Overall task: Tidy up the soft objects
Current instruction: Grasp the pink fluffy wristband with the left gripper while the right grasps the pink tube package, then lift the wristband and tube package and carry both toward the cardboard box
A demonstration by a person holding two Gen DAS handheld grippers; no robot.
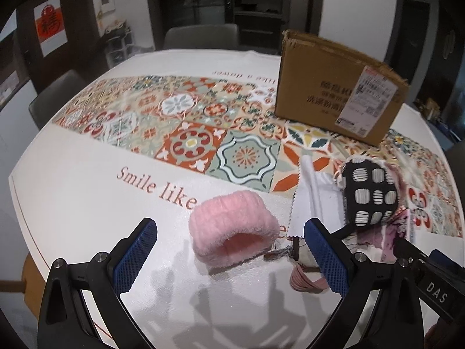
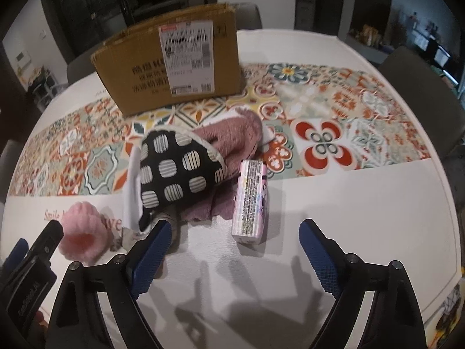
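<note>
A fluffy pink cuff [image 1: 232,228] lies on the white table just beyond my left gripper [image 1: 231,250], which is open with nothing between its blue pads. Right of the cuff lie a white cloth [image 1: 312,197] and a black pouch with striped white patches [image 1: 370,193]. In the right wrist view the pouch [image 2: 177,171] rests on a mauve knitted cloth [image 2: 235,133], with a pink tissue pack [image 2: 251,200] beside it. My right gripper [image 2: 235,247] hangs open just short of the pack, touching nothing. The pink cuff [image 2: 82,238] shows at the lower left.
A brown cardboard box [image 1: 334,93] with a shipping label stands on the patterned tile runner [image 1: 189,122] at the back; it also appears in the right wrist view as the box [image 2: 174,61]. Grey chairs [image 1: 200,36] ring the round table. The left gripper's body [image 2: 26,273] sits at the lower left.
</note>
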